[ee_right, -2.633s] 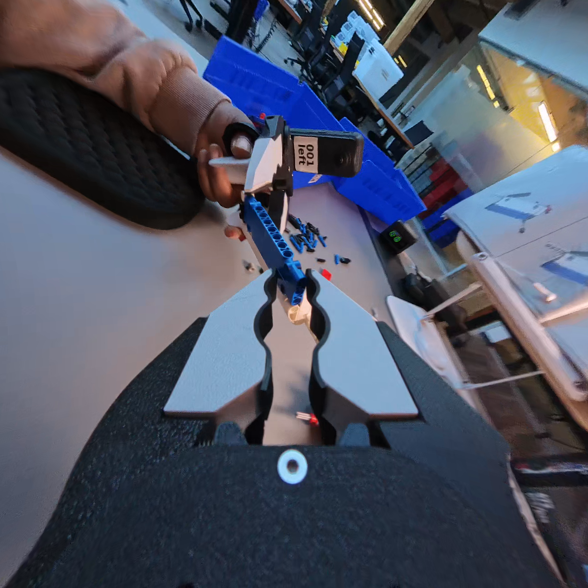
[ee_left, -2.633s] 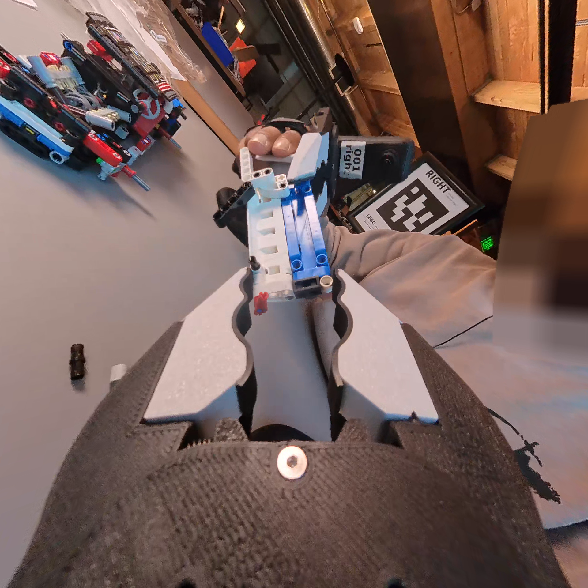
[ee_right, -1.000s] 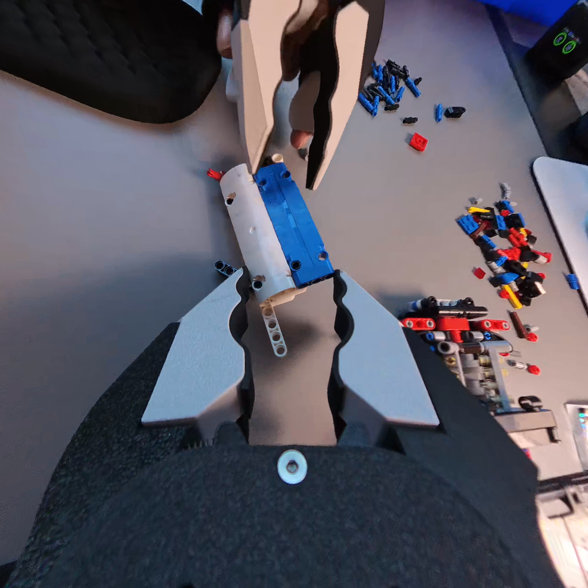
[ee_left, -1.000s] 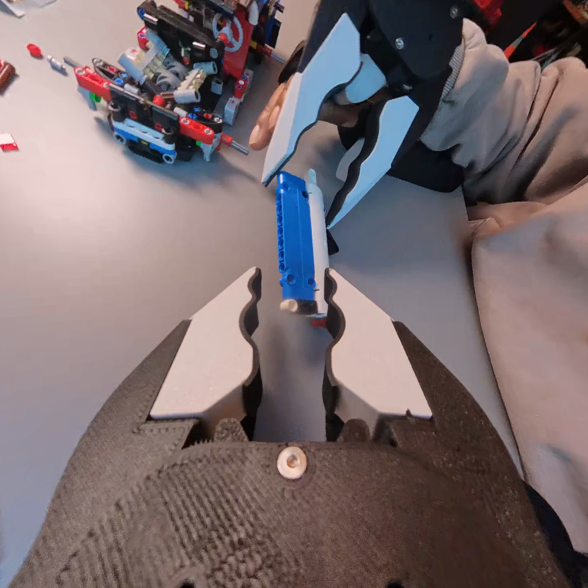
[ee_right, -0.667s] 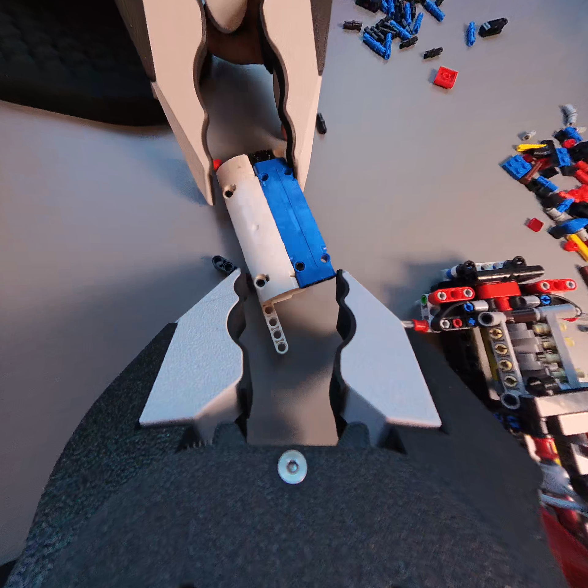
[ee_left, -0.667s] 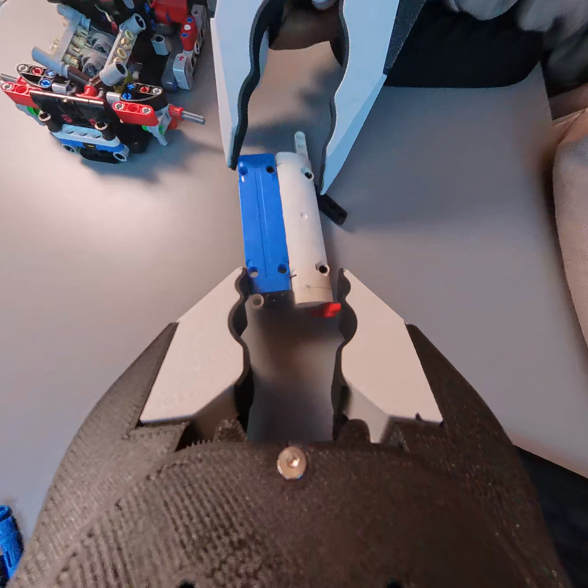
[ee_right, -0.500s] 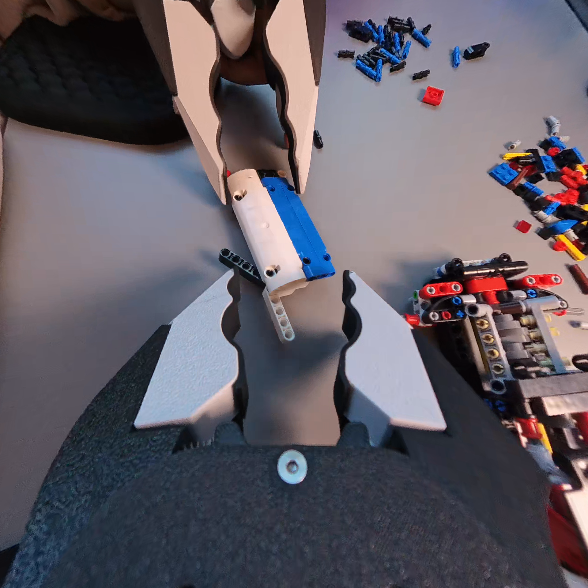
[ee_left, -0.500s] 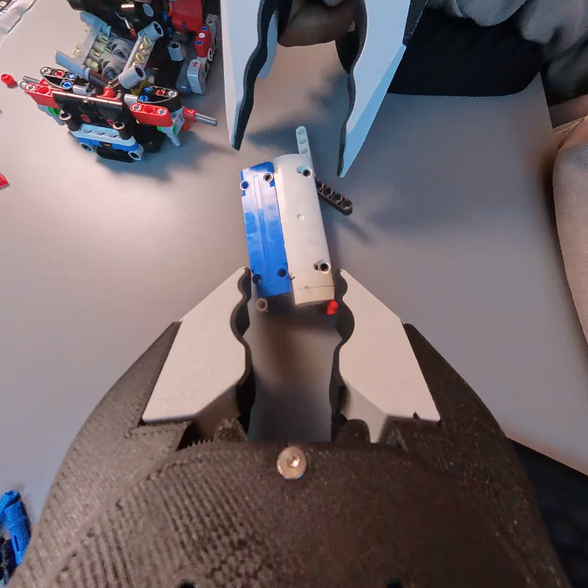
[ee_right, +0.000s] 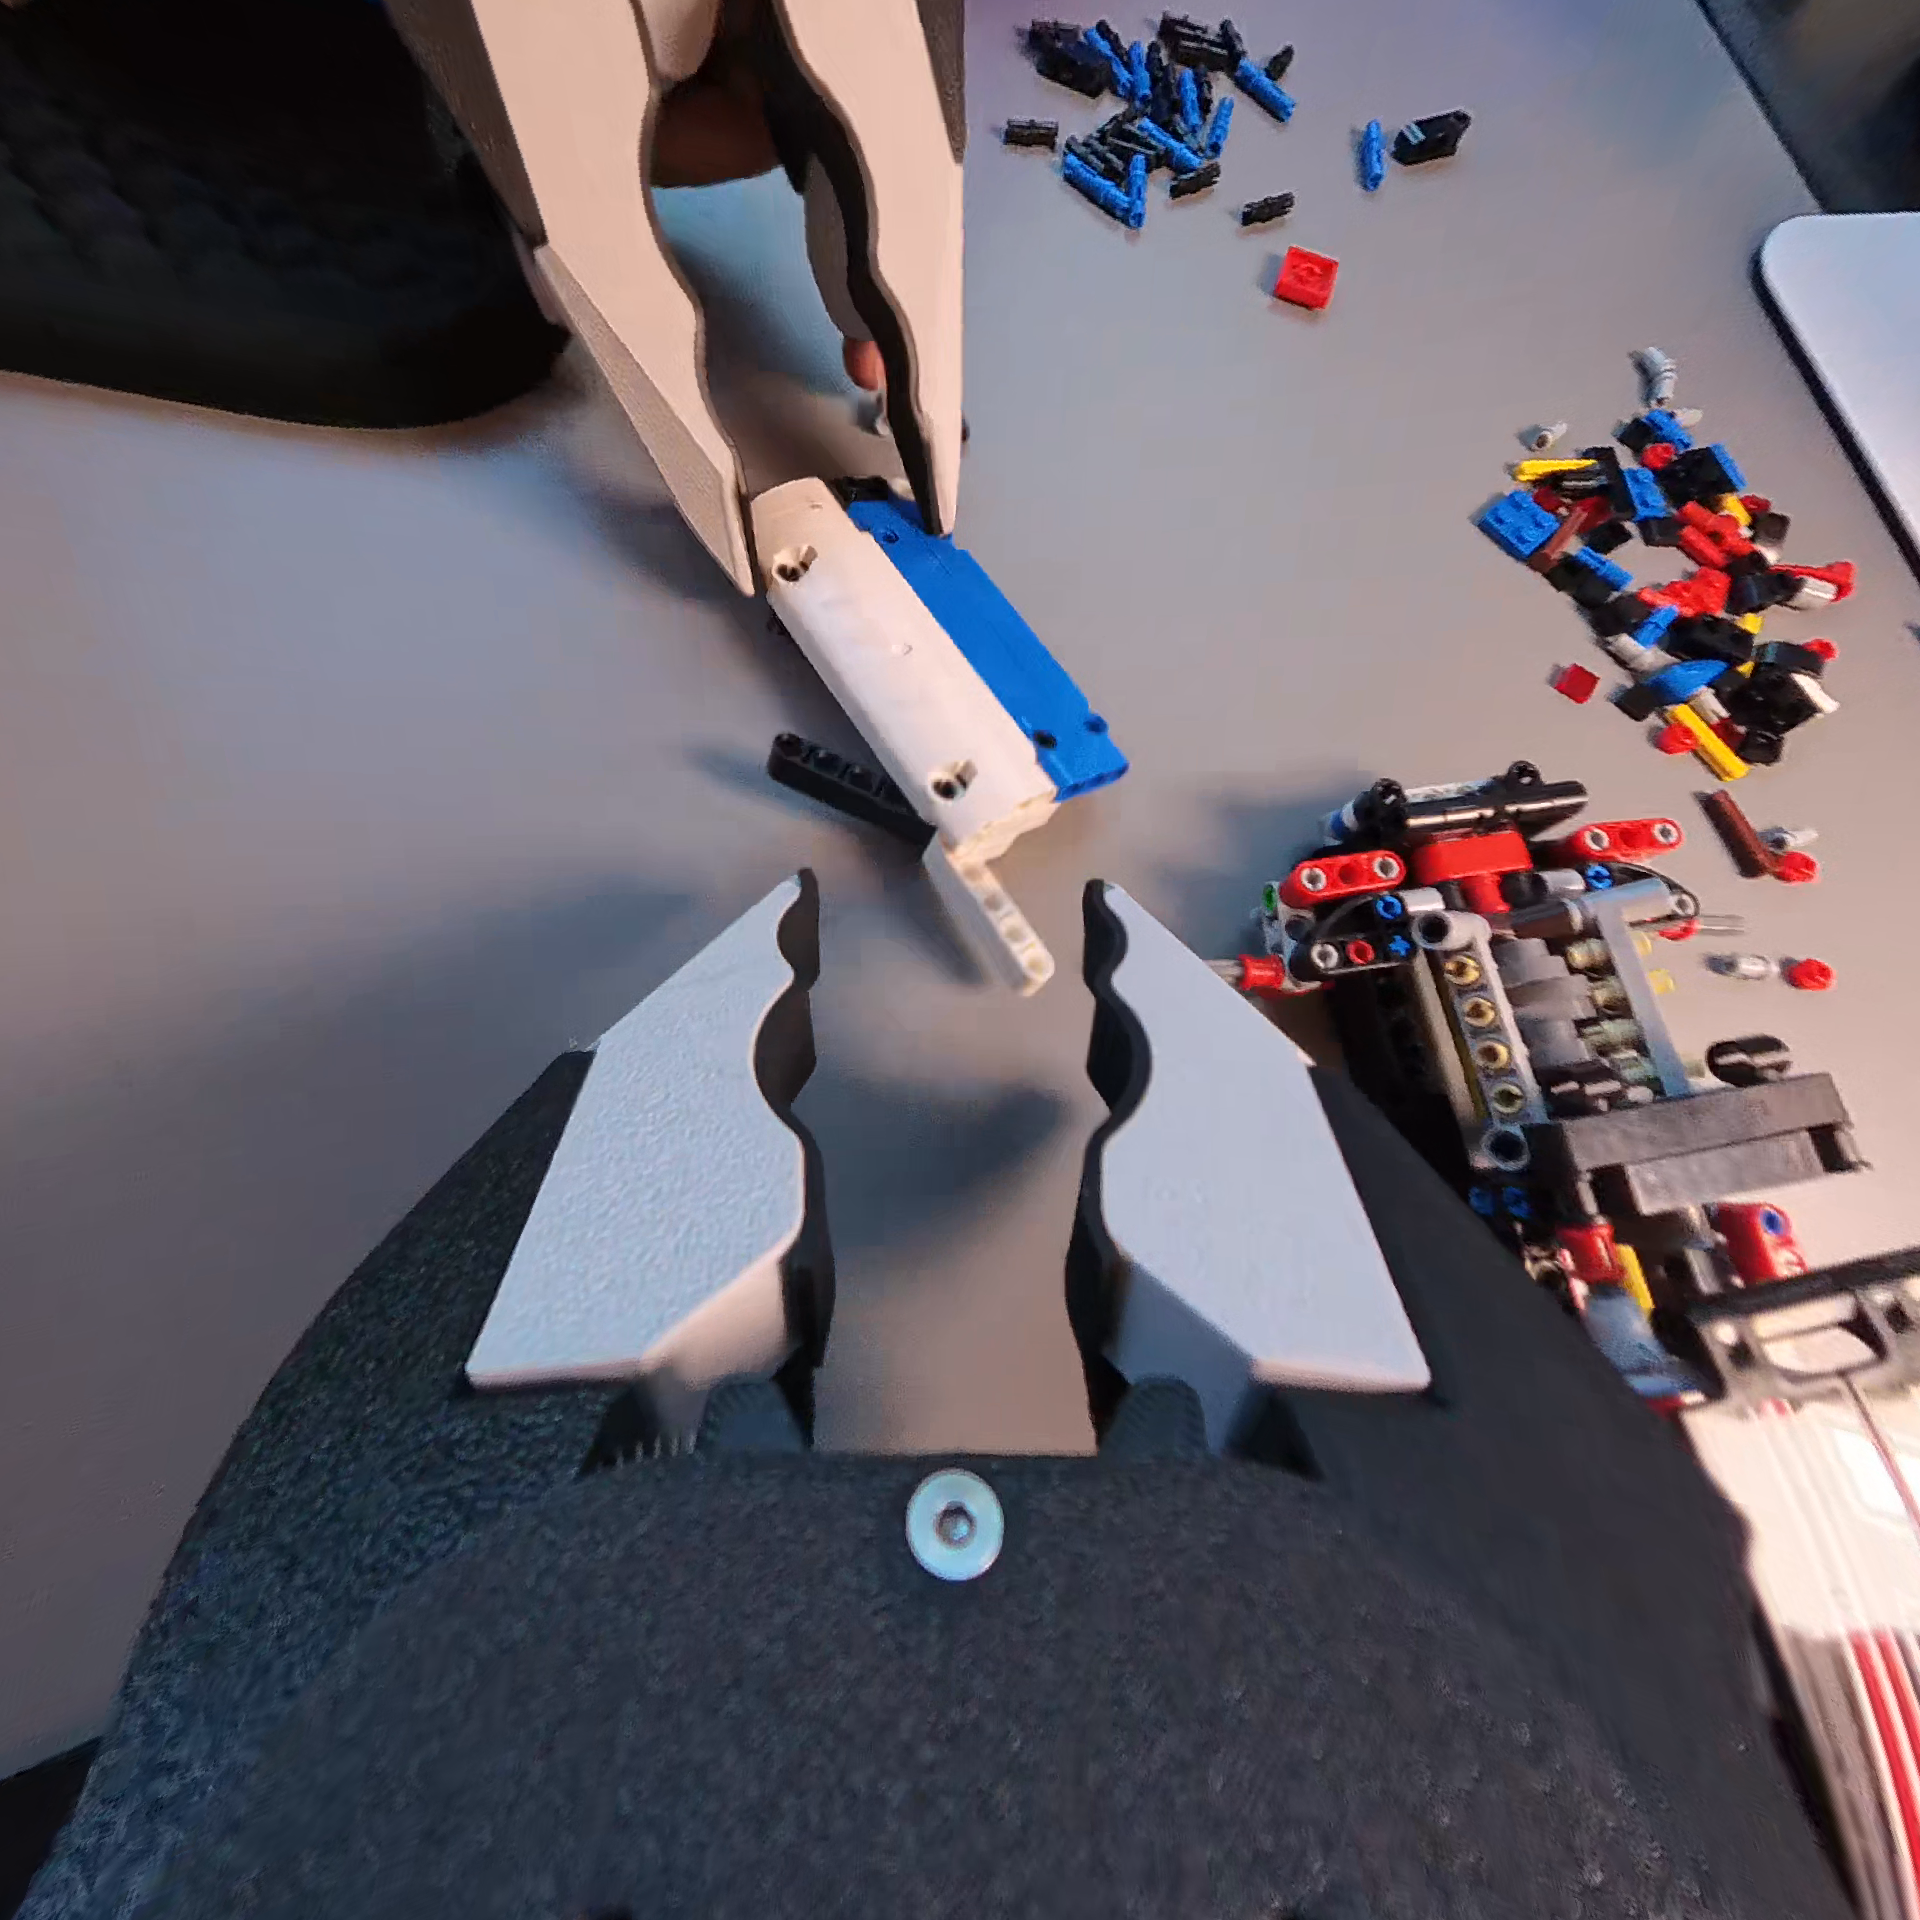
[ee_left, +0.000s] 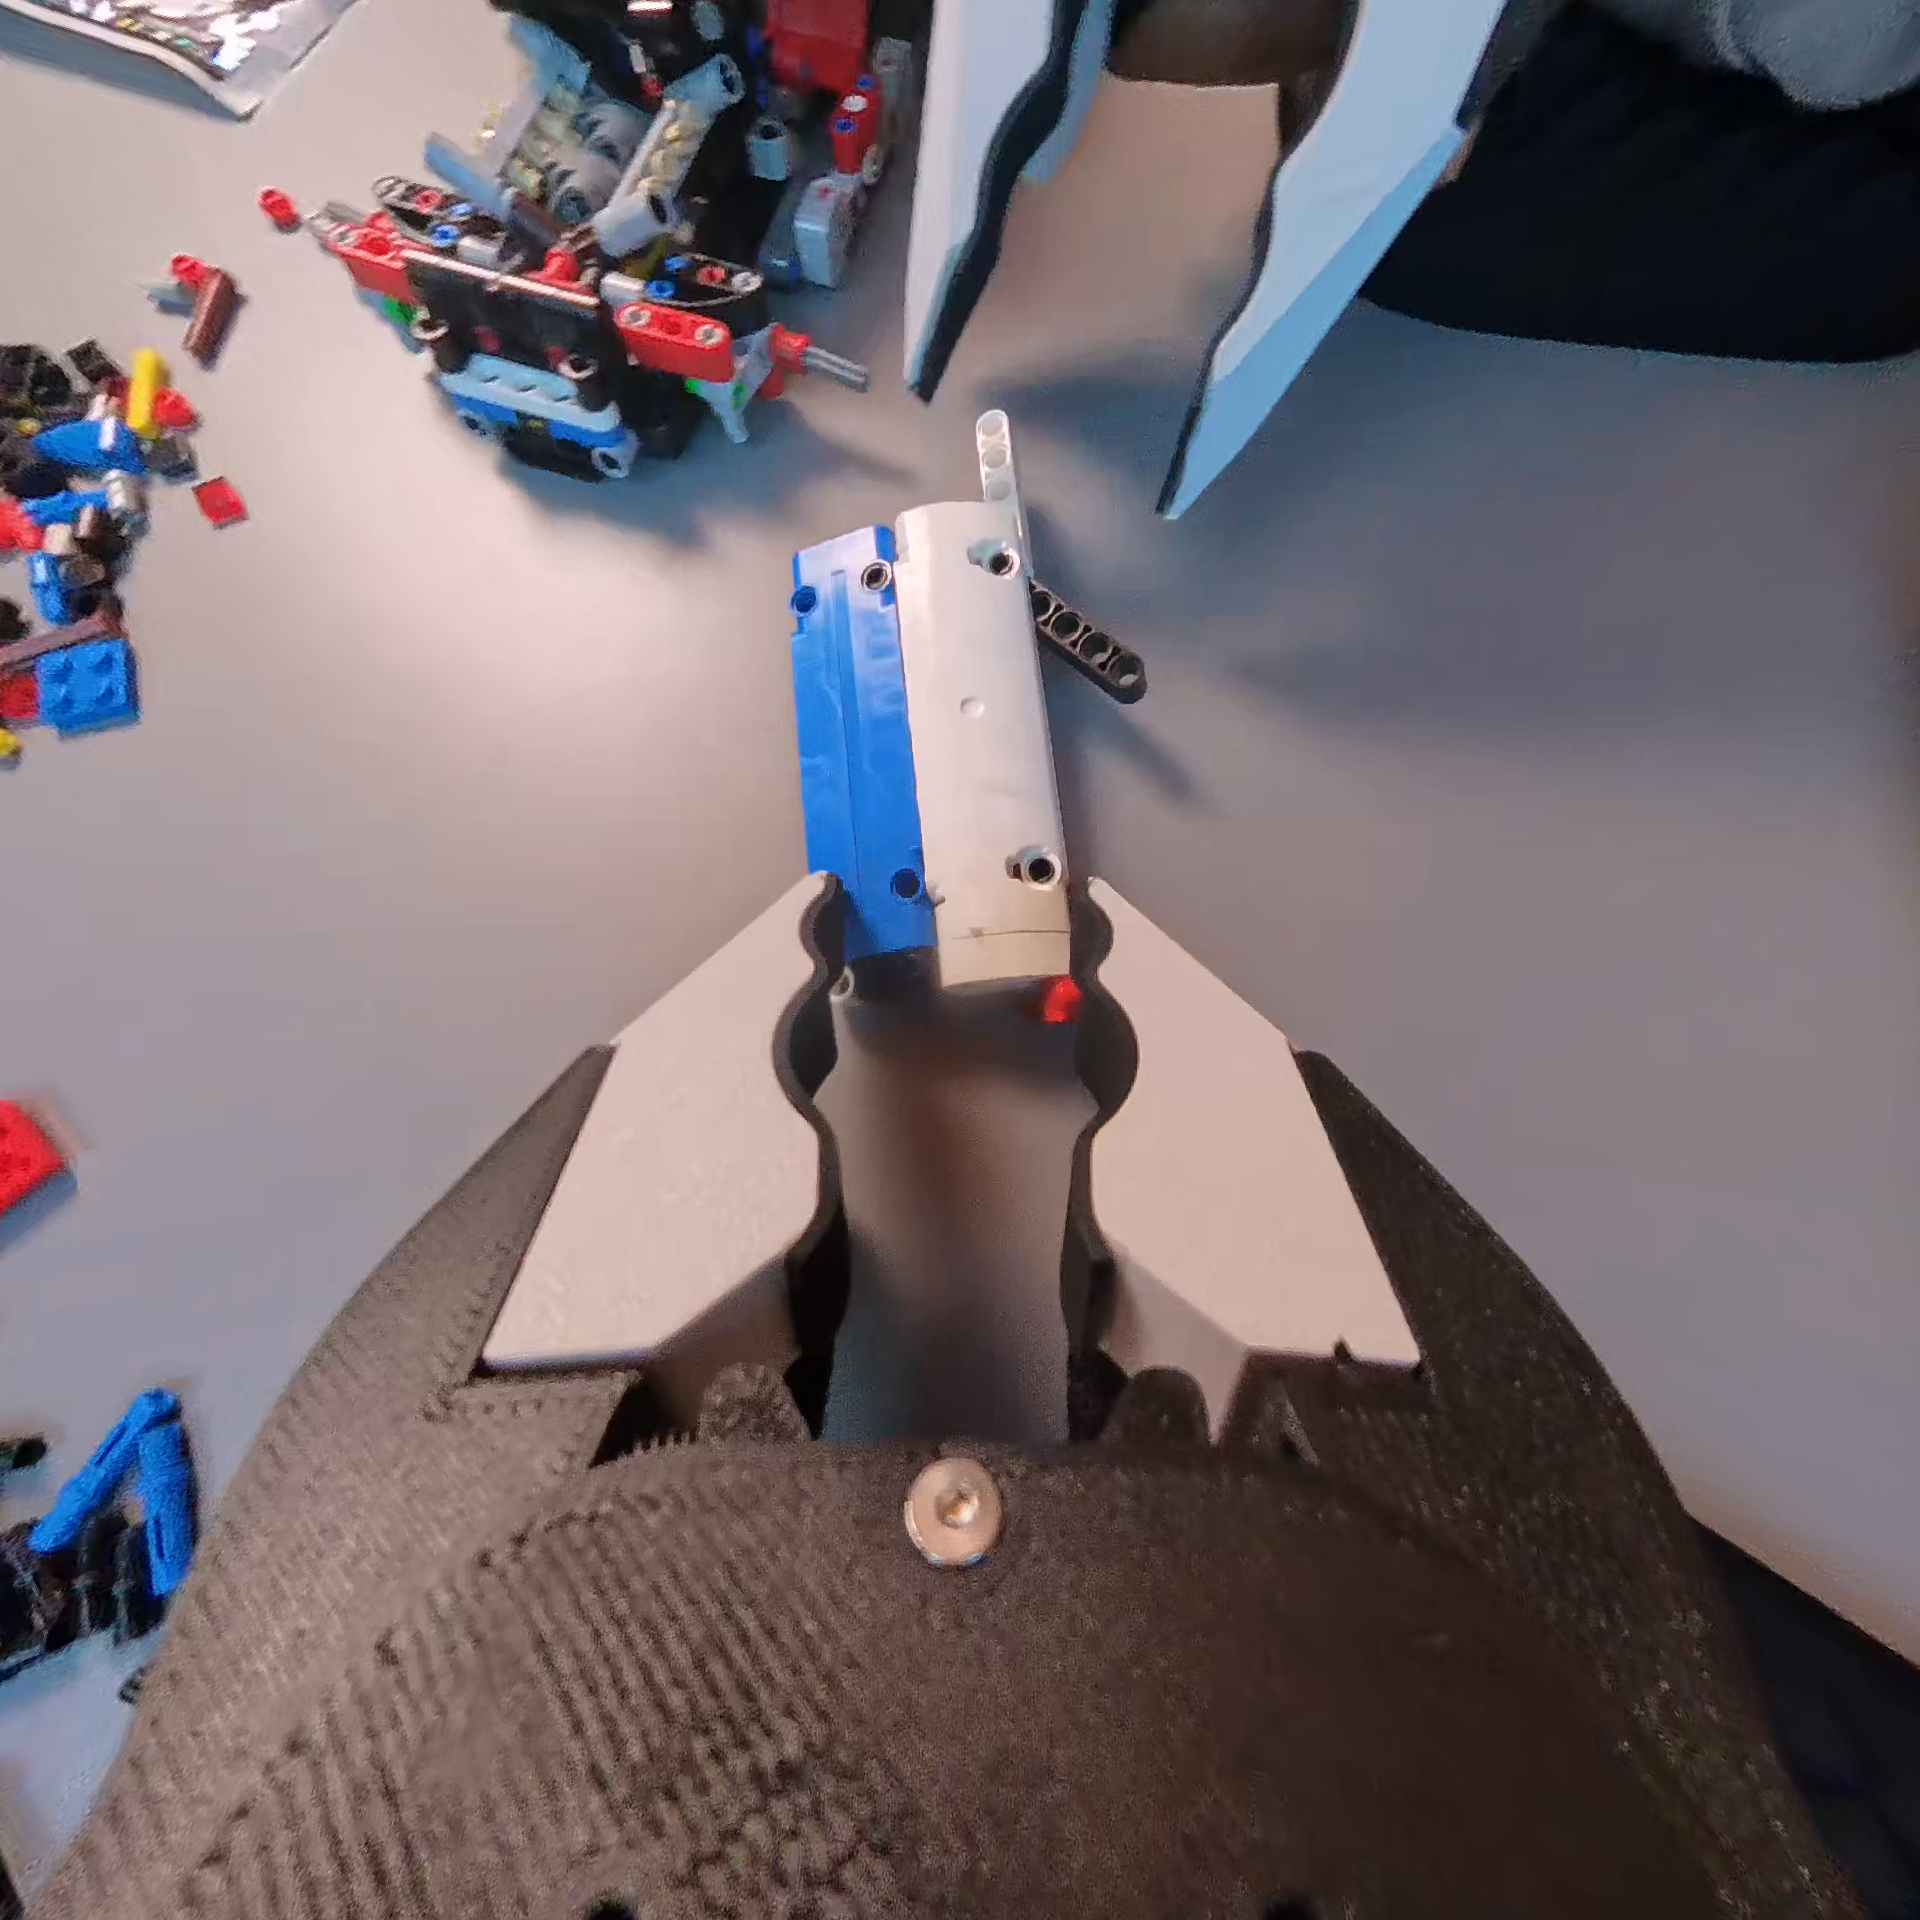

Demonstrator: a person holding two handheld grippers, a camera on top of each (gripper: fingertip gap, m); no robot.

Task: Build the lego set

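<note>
A blue and white panel assembly (ee_left: 935,727) lies on the grey table (ee_left: 416,831), with a thin white beam (ee_left: 995,457) sticking out of its far end and a black beam (ee_left: 1086,644) under its side. A red pin (ee_left: 1055,1003) shows at its near end. My left gripper (ee_left: 956,888) is shut on that near end, one tip on each side. In the right wrist view the assembly (ee_right: 935,665) lies ahead, its far end inside the left gripper (ee_right: 842,551). My right gripper (ee_right: 945,894) is open and empty, just short of the white beam (ee_right: 992,925). It also shows in the left wrist view (ee_left: 1044,447).
A partly built red, black and grey vehicle (ee_right: 1507,987) stands right of my right gripper, left of the assembly in the left wrist view (ee_left: 582,291). Loose pieces (ee_right: 1683,592) and blue and black pins (ee_right: 1153,114) lie beyond. A black mat (ee_right: 208,208) lies far left. Spacing between my two grippers at the tips: around 9 cm.
The assembly came down from mid-air onto the table. My right gripper opened, let go of its end and drew back. My left gripper stays on the other end.
</note>
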